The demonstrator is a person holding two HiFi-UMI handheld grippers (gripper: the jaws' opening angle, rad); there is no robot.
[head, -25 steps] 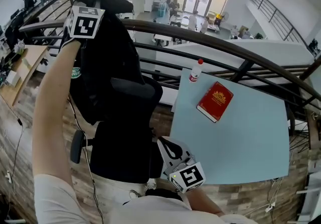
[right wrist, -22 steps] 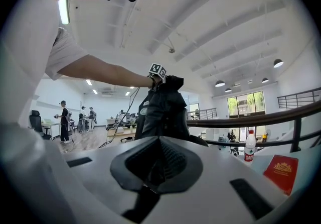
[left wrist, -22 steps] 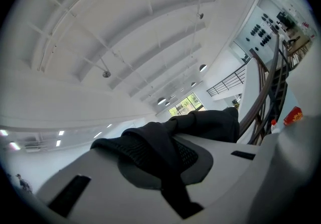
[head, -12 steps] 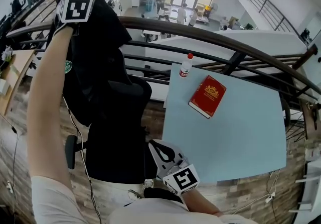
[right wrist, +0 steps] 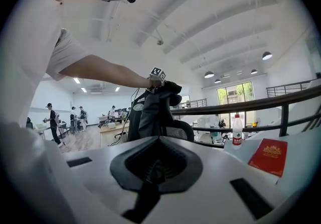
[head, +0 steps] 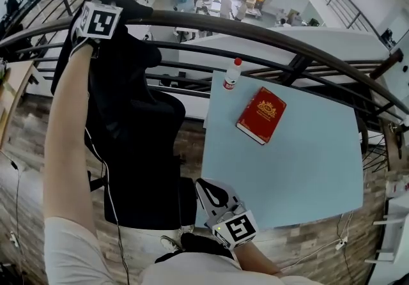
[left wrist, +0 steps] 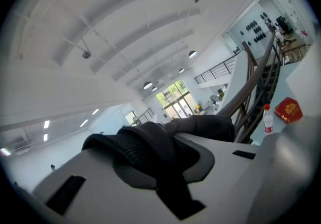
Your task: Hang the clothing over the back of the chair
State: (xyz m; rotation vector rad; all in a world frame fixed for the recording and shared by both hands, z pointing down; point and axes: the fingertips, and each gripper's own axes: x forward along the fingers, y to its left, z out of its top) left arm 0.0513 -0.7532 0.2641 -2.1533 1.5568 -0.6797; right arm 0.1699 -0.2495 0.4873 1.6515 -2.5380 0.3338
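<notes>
**Left gripper**: held high at arm's length. Jaws all but together, just eased a touch wider. Pads clenched on a bunched fold of the black clothing. In the left gripper view the fabric fills the slot and spills over the top of both jaws.

**Right gripper**: low, close to the body. Jaws together, nothing between them, touching nothing.

**Surroundings, by size**
- Open multi-level hall with a white ribbed ceiling; glass doors far ahead of both grippers.
- Wood-plank floor far below the left gripper.
- Dark curved railing runs just beyond the left gripper and on behind the table.
- Pale blue table just right of the right gripper, well below and right of the left one.
- Black office chair directly under the left gripper, just left of the right gripper's jaws.
- Red book lies flat on the table, ahead and right of the right gripper.
- Small clear bottle with a red cap stands upright beyond the book, near the table's far corner.

**Clothing**: long axis roughly vertical. The top end is at the left gripper. The rest hangs down from it against the upper chair back. Cannot tell whether it lies over the back's top edge. From the right gripper it hangs ahead and to the left, a round green-and-white patch facing that gripper.
</notes>
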